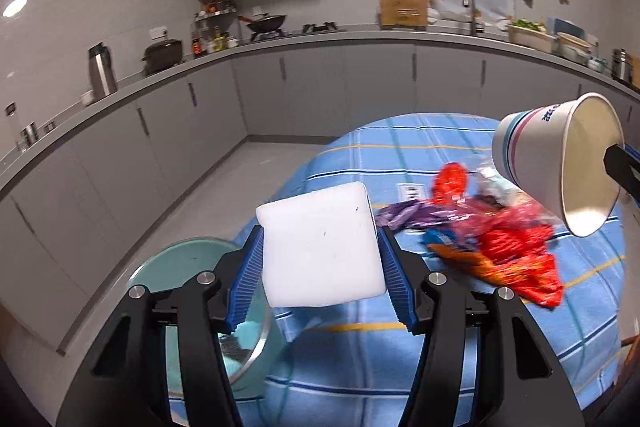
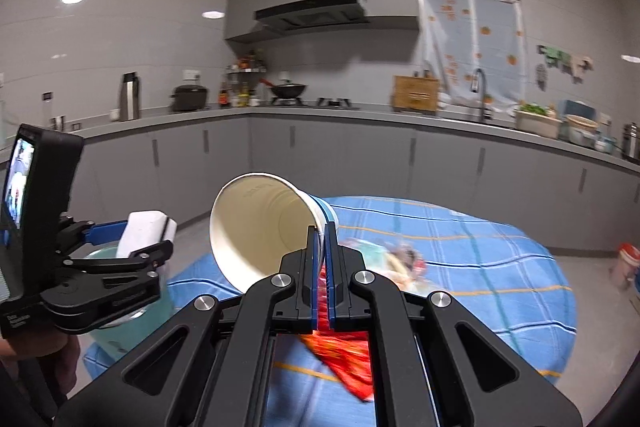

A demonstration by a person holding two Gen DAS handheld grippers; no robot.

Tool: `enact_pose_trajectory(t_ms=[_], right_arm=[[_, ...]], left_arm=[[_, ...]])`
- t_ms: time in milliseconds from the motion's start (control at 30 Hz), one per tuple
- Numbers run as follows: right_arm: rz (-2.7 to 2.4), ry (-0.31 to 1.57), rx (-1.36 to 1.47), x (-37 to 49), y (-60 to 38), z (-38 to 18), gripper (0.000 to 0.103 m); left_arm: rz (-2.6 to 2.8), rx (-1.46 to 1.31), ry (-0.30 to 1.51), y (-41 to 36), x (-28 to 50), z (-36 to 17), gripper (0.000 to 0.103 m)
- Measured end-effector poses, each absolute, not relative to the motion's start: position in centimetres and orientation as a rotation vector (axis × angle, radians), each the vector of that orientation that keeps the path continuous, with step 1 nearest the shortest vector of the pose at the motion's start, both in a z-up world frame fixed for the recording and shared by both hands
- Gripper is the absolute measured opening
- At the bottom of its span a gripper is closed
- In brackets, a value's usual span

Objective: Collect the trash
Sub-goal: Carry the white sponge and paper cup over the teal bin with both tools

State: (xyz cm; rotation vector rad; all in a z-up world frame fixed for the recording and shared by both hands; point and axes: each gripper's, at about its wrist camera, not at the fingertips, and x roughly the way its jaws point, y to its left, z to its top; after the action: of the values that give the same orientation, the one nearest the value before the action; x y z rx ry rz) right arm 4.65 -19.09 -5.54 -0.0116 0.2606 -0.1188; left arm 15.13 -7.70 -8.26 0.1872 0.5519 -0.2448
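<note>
My left gripper (image 1: 320,247) is shut on a white foam block (image 1: 320,247), held above the edge of the blue checked tablecloth (image 1: 400,347); the same left gripper (image 2: 148,233) and foam block (image 2: 144,231) show at the left of the right wrist view. My right gripper (image 2: 323,239) is shut on the rim of a white paper cup (image 2: 260,227), which lies tipped on its side in the air. That paper cup (image 1: 560,163) appears at the right in the left wrist view. Crumpled red, orange and purple wrappers (image 1: 500,239) lie on the cloth.
A teal round bin (image 1: 188,267) stands below my left gripper beside the table. Grey kitchen cabinets (image 1: 320,87) and a counter with pots, a thermos and a sink run along the back. A red-lidded container (image 2: 626,263) stands on the floor at far right.
</note>
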Motion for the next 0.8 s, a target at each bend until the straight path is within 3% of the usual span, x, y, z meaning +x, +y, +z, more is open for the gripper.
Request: enact_pose_trajectory(t_ms=[800], right_arm=[[0.198,0.313,-0.101,12.3,-7.1,-7.1,0.004]], left_arm=[[0.057,0.116,0.634,4.8,18.5,-10.1,0.057]])
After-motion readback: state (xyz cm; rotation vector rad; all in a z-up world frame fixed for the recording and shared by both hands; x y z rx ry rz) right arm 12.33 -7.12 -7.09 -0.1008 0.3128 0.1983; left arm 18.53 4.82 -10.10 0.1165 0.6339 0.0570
